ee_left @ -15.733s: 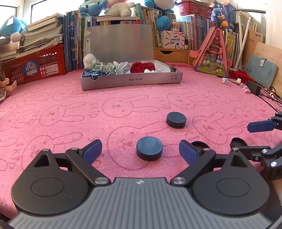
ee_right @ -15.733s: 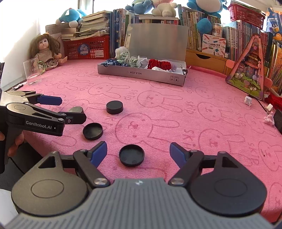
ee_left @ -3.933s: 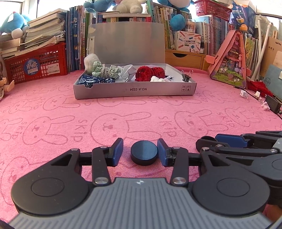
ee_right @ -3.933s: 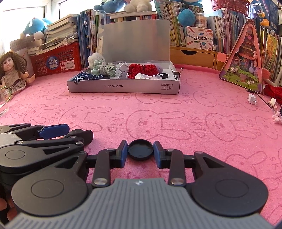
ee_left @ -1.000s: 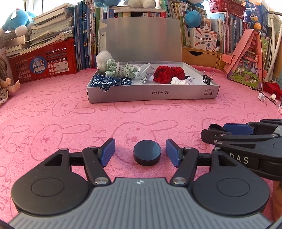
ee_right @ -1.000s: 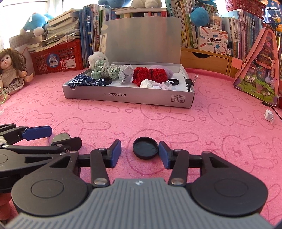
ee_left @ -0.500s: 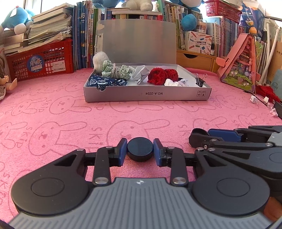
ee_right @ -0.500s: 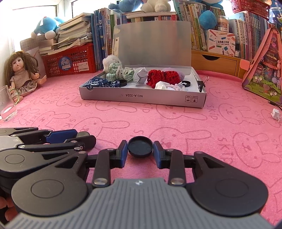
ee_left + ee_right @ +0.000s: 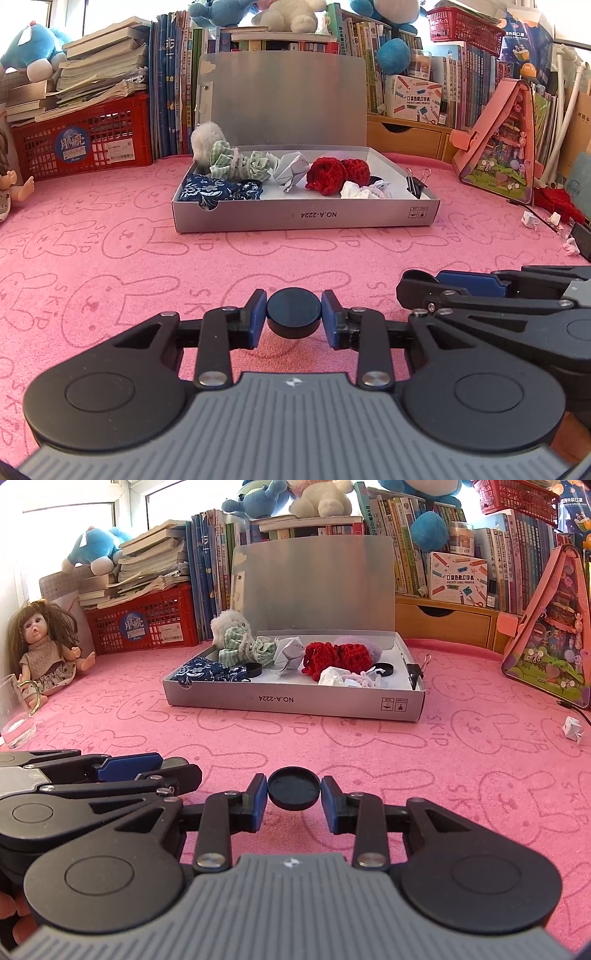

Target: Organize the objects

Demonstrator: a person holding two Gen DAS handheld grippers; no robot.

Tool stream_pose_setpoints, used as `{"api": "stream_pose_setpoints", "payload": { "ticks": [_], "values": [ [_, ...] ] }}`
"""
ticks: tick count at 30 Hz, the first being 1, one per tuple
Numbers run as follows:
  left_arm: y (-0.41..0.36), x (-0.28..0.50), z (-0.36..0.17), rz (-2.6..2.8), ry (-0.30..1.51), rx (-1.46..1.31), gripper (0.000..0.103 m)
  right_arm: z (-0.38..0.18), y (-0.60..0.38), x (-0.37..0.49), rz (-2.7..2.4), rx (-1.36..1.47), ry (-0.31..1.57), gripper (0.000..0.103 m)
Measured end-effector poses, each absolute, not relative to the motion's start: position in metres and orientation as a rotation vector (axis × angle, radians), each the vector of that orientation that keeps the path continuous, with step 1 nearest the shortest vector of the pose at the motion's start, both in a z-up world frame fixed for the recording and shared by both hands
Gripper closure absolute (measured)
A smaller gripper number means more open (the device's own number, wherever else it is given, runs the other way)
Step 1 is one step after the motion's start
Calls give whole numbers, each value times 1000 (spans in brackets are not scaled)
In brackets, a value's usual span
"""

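- The left gripper has its jaws closed narrow on a solid black disc, blue pads touching it on both sides, just above the pink rabbit-print cloth that covers the counter.
- The right gripper has its jaws pinched on a shallow black lid, hollow side up, likewise held low over the cloth.
- The two grippers sit side by side, each showing at the edge of the other's view.
- Further back an open grey box rests on the cloth, lid upright; it holds red yarn pieces, a blue patterned cloth, green checked fabric, folded paper and two small black round pieces.
- A doll and a clear glass stand at the left edge; books and a red crate line the back.
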State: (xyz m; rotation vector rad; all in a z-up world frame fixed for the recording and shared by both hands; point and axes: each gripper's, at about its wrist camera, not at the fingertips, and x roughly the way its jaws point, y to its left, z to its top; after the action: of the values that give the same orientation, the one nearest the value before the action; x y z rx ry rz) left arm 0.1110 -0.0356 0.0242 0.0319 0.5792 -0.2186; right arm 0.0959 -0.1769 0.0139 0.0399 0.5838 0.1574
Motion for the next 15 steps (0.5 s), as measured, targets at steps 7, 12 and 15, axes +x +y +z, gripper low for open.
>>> {"api": "stream_pose_setpoints", "payload": {
  "ticks": [7, 12, 15],
  "values": [
    [-38, 118, 34, -224, 565, 31, 66, 23, -180, 100, 150, 45, 559, 64],
    [-36, 117, 36, -218, 554, 31, 66, 20, -184, 97, 144, 41, 560, 63],
    [-33, 116, 30, -208, 570, 33, 66, 12, -185, 96, 138, 33, 576, 41]
  ]
}}
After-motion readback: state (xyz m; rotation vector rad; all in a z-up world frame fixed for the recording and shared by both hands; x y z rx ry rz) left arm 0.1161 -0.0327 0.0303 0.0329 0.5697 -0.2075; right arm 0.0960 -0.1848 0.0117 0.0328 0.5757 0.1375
